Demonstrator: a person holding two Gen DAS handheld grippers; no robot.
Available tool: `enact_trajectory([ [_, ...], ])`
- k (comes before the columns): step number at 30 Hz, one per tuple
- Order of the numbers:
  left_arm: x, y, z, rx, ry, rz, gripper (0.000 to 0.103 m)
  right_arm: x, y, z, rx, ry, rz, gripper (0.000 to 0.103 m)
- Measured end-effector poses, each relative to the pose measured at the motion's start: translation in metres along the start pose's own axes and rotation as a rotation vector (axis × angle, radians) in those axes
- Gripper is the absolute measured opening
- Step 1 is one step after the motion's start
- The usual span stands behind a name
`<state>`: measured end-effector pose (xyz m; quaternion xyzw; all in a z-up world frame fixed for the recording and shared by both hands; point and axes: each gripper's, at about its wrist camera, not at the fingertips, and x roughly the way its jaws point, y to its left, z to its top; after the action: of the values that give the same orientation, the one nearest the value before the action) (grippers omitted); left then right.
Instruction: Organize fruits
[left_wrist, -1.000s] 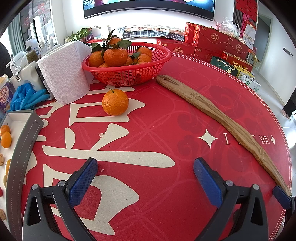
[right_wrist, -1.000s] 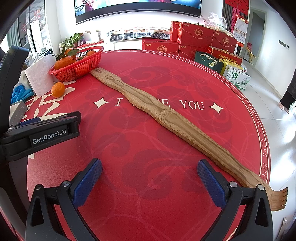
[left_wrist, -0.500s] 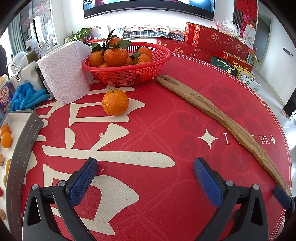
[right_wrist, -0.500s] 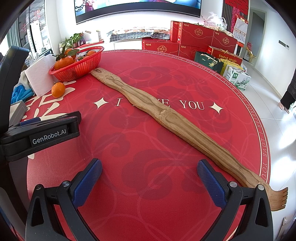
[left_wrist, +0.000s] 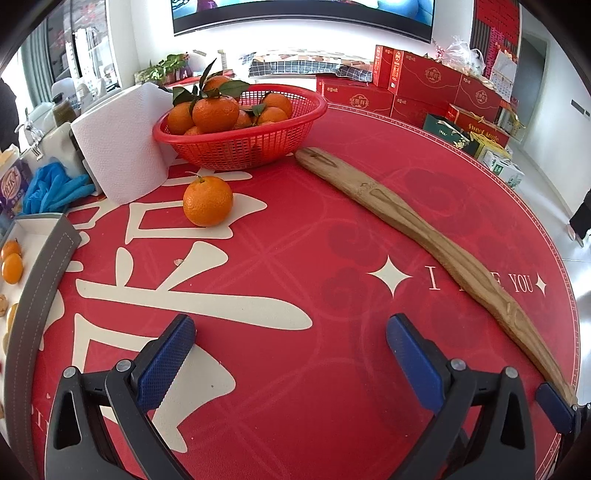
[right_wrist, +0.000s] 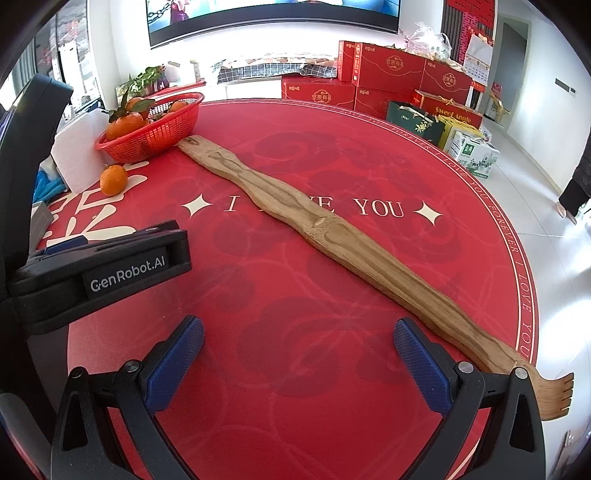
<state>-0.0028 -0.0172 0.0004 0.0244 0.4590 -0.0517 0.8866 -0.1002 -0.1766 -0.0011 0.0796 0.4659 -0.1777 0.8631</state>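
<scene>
A loose orange (left_wrist: 208, 200) lies on the red round table, just in front of a red basket (left_wrist: 243, 142) heaped with several leafy oranges. Both also show far left in the right wrist view, the orange (right_wrist: 113, 180) and the basket (right_wrist: 155, 133). My left gripper (left_wrist: 290, 332) is open and empty, low over the table, well short of the loose orange. My right gripper (right_wrist: 298, 336) is open and empty over the table's middle. The left gripper's body (right_wrist: 99, 269) shows at its left.
A long wooden back scratcher (left_wrist: 417, 232) lies diagonally across the table (right_wrist: 332, 236). A paper towel roll (left_wrist: 118, 144) stands left of the basket, with blue gloves (left_wrist: 55, 186) beside it. A grey-rimmed tray (left_wrist: 40, 273) holds small fruit at far left. Red gift boxes (left_wrist: 424, 85) stand beyond.
</scene>
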Motion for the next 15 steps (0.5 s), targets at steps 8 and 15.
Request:
enact_trajectory([
  [8, 0.0, 0.0001, -0.0001, 0.0, 0.0, 0.0, 0.103, -0.0013, -0.0031, -0.0007, 0.004, -0.001, -0.003, 0.103],
  [15, 0.0001, 0.0001, 0.0, 0.0, 0.0, 0.0, 0.103, -0.0006, -0.0021, 0.0, 0.003, -0.002, -0.003, 0.103],
])
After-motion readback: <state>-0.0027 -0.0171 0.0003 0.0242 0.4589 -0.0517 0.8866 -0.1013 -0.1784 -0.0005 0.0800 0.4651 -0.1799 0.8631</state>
